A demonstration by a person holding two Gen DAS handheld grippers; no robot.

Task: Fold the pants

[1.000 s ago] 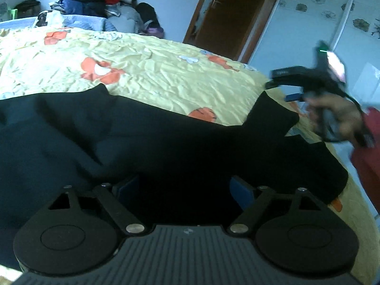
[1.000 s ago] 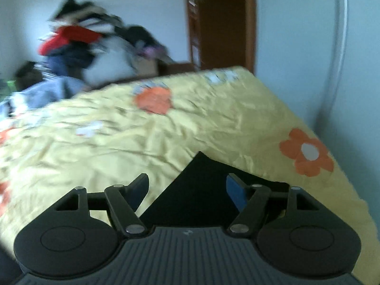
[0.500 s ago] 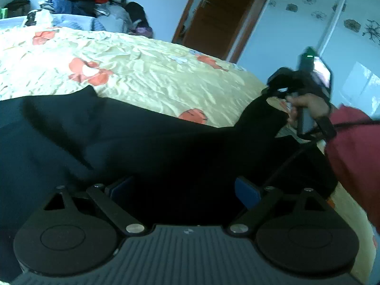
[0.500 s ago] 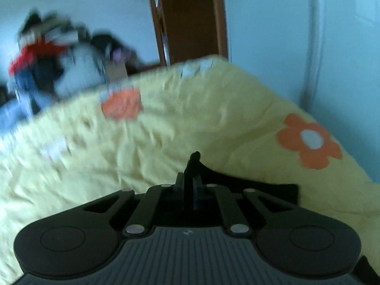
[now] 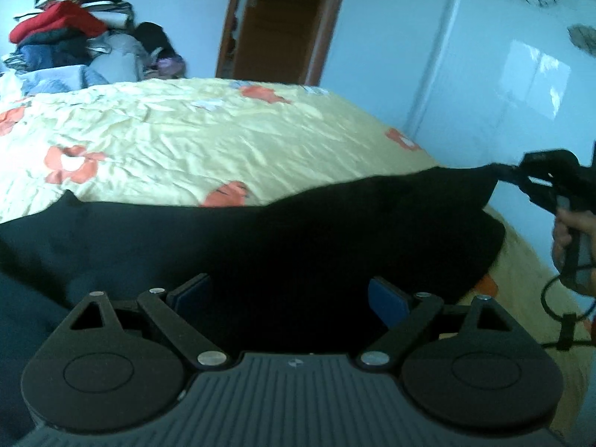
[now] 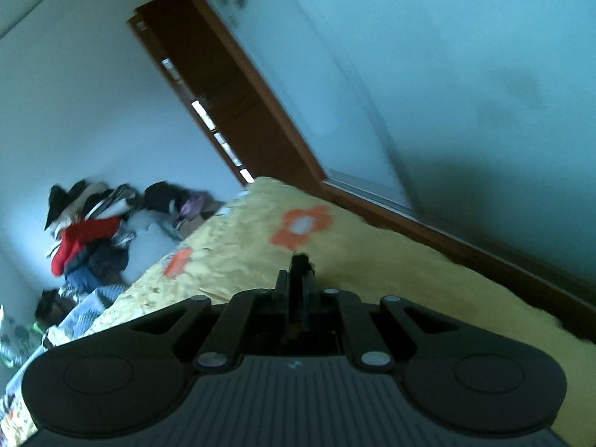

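While right gripper (image 6: 297, 264) pinches pants (image 5: 298, 246), taut

Black pants (image 5: 283, 246) lie spread on the bed, one corner lifted.

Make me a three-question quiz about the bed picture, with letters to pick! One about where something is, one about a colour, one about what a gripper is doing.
1. Where is the clothes pile?
A. on the pants
B. beyond the bed's far end
C. in the doorway

2. What colour are the pants?
A. black
B. red
C. yellow

3. What is the right gripper doing?
A. standing wide open
B. clamped shut on pants
C. resting on a pillow

Answers:
1 B, heaped past the yellow bedspread.
2 A, dark cloth across the bed.
3 B, black fabric pinched between closed jaws.
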